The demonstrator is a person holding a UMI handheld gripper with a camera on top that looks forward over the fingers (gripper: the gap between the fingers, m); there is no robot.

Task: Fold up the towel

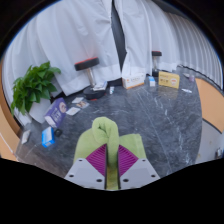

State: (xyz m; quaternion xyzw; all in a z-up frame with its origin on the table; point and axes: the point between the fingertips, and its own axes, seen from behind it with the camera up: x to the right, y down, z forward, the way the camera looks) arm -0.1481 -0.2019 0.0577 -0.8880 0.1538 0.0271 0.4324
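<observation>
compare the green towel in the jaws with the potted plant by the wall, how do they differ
The green towel is a pale yellow-green; the potted plant is a darker leafy green. The towel lies bunched on the dark table, with its near end between the jaws of the gripper; the plant stands upright beyond the table. The towel is smooth cloth with folds; the plant spreads many separate leaves. Both are green.

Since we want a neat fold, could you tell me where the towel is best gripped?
The towel is already bunched between the jaws of the gripper, draping ahead onto the table. Probably best keep that near edge, coming from this side.
</observation>
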